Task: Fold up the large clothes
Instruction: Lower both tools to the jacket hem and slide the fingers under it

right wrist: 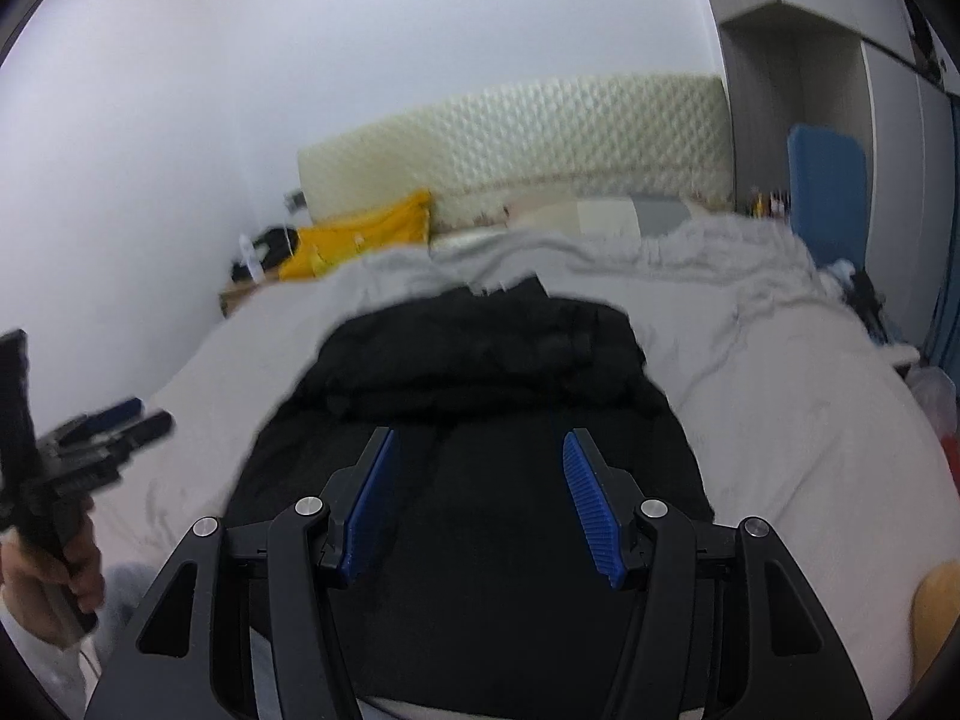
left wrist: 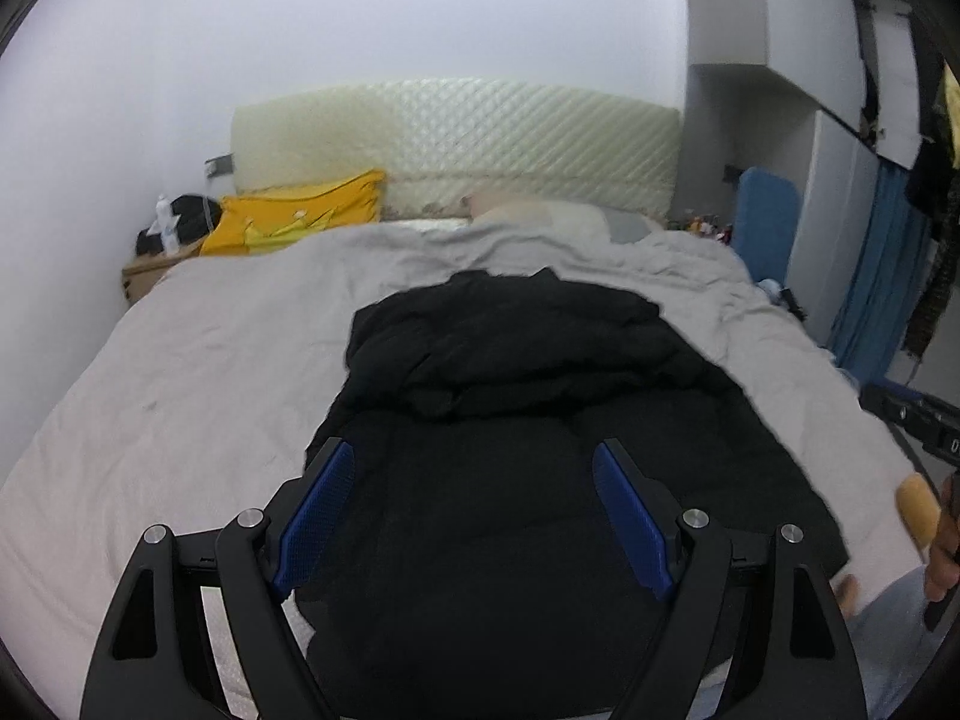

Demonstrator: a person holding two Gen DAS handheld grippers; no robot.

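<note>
both grippers hang over the bed (left wrist: 180, 372), nothing between their pads. the left gripper (left wrist: 474, 468) has its blue pads spread wide apart over the black garment (left wrist: 516, 420), not touching it as far as i can tell. the right gripper (right wrist: 477, 459) is spread apart too, over the same dark cloth (right wrist: 480, 408).

the black garment lies along the middle of the bed on the pale grey duvet (right wrist: 780, 420), its near end running to the foot edge, its far part bunched into a thick fold across the cloth. bare duvet lies open on both sides of it.

around it: a yellow cushion (left wrist: 300, 216) at the head-left corner, a dark bundle (left wrist: 174, 222) just beside it, its make too small to tell. a cream quilted headboard (left wrist: 468, 144) stands along the head edge, a pale pillow (left wrist: 540, 219) below it. off the right edge stand a blue board (left wrist: 768, 222) and a blue hanging cloth (left wrist: 876, 276). in the right wrist view, the person's left hand (right wrist: 72, 564) holds the other gripper's handle at the left rim.
</note>
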